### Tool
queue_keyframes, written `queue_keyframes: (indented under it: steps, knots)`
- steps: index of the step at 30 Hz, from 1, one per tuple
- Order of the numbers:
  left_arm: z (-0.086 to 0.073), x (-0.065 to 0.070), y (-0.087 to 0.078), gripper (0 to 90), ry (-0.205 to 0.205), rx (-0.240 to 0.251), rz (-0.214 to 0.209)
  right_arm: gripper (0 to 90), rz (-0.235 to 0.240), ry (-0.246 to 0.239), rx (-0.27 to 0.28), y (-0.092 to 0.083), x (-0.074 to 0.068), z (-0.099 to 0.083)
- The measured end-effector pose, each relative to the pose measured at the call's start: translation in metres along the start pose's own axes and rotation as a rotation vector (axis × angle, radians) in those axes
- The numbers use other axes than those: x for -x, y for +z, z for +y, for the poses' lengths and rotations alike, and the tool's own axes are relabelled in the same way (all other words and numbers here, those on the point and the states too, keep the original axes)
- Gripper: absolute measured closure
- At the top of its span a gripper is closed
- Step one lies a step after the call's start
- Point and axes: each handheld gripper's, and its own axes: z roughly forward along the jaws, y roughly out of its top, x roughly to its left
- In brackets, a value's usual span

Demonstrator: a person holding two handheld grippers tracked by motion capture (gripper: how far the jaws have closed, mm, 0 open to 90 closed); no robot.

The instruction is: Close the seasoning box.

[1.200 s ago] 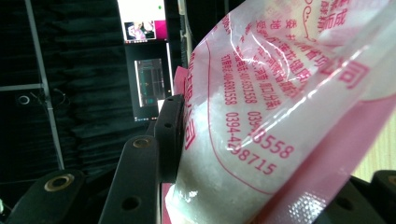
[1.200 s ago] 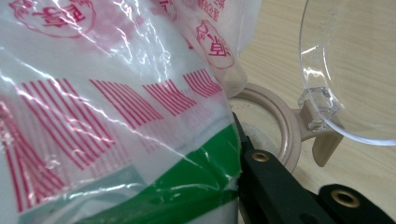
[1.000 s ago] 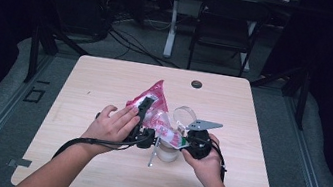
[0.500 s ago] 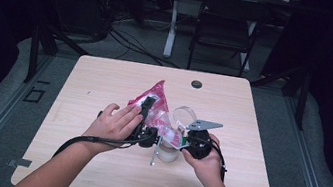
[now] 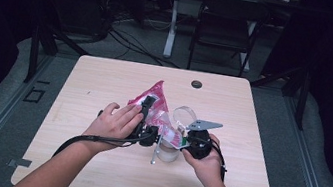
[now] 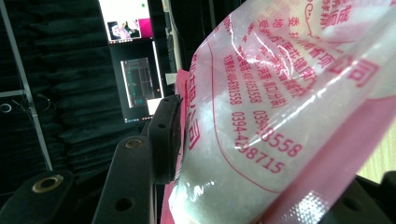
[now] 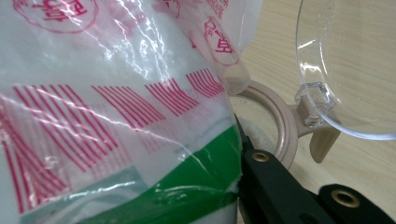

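A pink-and-white plastic bag (image 5: 156, 99) of white powder is held tilted over a clear jar (image 5: 167, 153) at the table's middle. The jar has a beige rim ring (image 7: 280, 121) and a clear flip lid (image 7: 345, 70) standing open. My left gripper (image 5: 145, 116) grips the bag (image 6: 280, 116) from the left. Its jaws have just been opening a little, but one pad (image 6: 166, 135) still presses the bag. My right gripper (image 5: 188, 140) sits by the jar, shut on the bag's lower end (image 7: 116, 116). One of its fingers (image 7: 273, 186) shows beside the green strip; the other is hidden.
The wooden table (image 5: 106, 79) has a black round grommet (image 5: 197, 84) near its far edge. A dark chair (image 5: 225, 27) and cables lie on the floor behind. A lit monitor (image 6: 135, 60) stands off to the side.
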Motion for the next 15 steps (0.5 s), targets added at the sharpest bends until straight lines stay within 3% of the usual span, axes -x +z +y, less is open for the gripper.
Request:
queue_keyframes:
  steps: [15]
  knots:
    - [0.0005, 0.0002, 0.0021, 59.2, -0.002, -0.009, -0.037, 90.0, -0.006, 0.005, -0.005, 0.0007, 0.0, -0.0005]
